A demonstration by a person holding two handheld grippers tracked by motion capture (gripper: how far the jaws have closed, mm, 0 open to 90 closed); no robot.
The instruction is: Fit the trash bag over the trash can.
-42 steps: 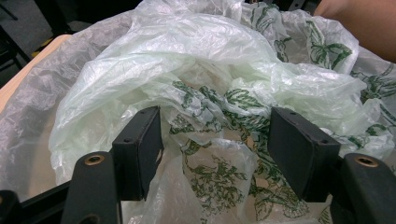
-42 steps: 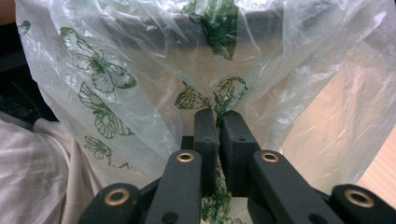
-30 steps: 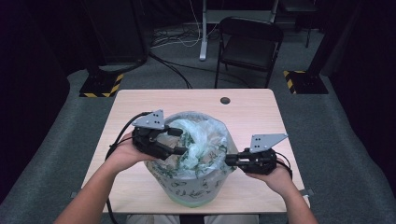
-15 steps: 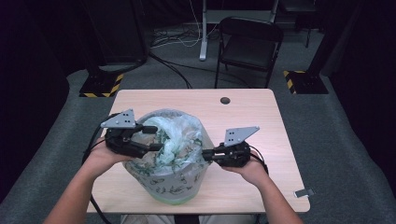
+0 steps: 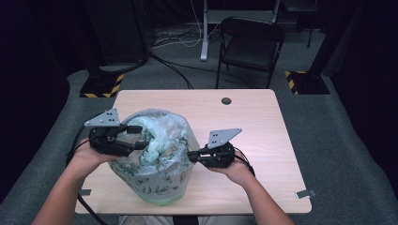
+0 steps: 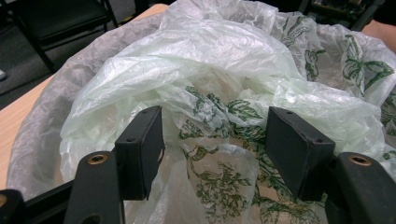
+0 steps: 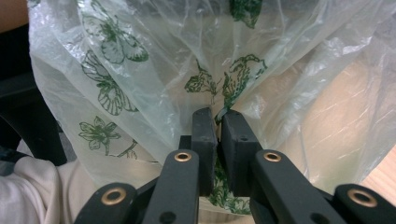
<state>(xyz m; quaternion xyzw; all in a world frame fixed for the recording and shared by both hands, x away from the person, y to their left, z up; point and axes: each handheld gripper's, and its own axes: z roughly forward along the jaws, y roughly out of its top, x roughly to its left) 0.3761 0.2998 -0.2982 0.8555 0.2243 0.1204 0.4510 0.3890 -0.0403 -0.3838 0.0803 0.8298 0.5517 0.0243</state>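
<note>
Plastic bag (image 5: pixel 155 164), thin and clear with green flowers printed on it, sits puffed up on the near left part of the wooden table (image 5: pixel 263 117), a wad of pale green film bunched at its mouth. My right gripper (image 5: pixel 190 156) pinches a fold of its right side, jaws nearly together on the film. My left gripper (image 5: pixel 141 137) is at the bag's left rim with its jaws spread wide over the bunched film, pressing on nothing.
</note>
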